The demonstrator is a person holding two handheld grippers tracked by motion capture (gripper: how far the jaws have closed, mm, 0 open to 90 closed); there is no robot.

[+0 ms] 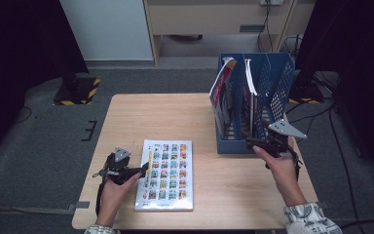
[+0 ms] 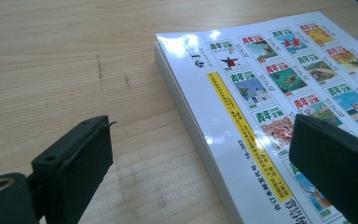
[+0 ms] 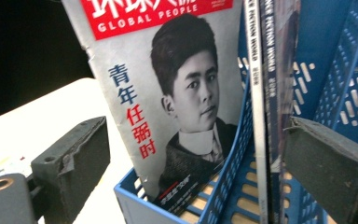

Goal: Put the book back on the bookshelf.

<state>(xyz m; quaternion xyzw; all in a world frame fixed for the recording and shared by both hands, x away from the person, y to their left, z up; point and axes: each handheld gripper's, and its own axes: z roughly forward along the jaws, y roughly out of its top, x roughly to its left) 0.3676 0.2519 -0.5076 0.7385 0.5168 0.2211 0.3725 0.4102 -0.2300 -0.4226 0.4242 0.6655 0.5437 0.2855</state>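
Nearest the table's front edge, the left gripper [image 1: 143, 170] sits with jaws spread wide and empty, straddling the spine edge of the flat-lying magazine [image 1: 165, 173]. To lift it well, slide one jaw under that edge before closing, so the cover does not buckle. Farther right, the right gripper [image 1: 251, 143] is likewise wide open and holds nothing, facing the blue file rack [image 1: 233, 145], where a Global People magazine [image 3: 168, 93] leans in the left slot.

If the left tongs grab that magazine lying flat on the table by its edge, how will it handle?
The magazine looks thin and softbound, so it would probably droop when lifted by one edge. Its glossy cover shows glare, so it may slide on the table if pushed.
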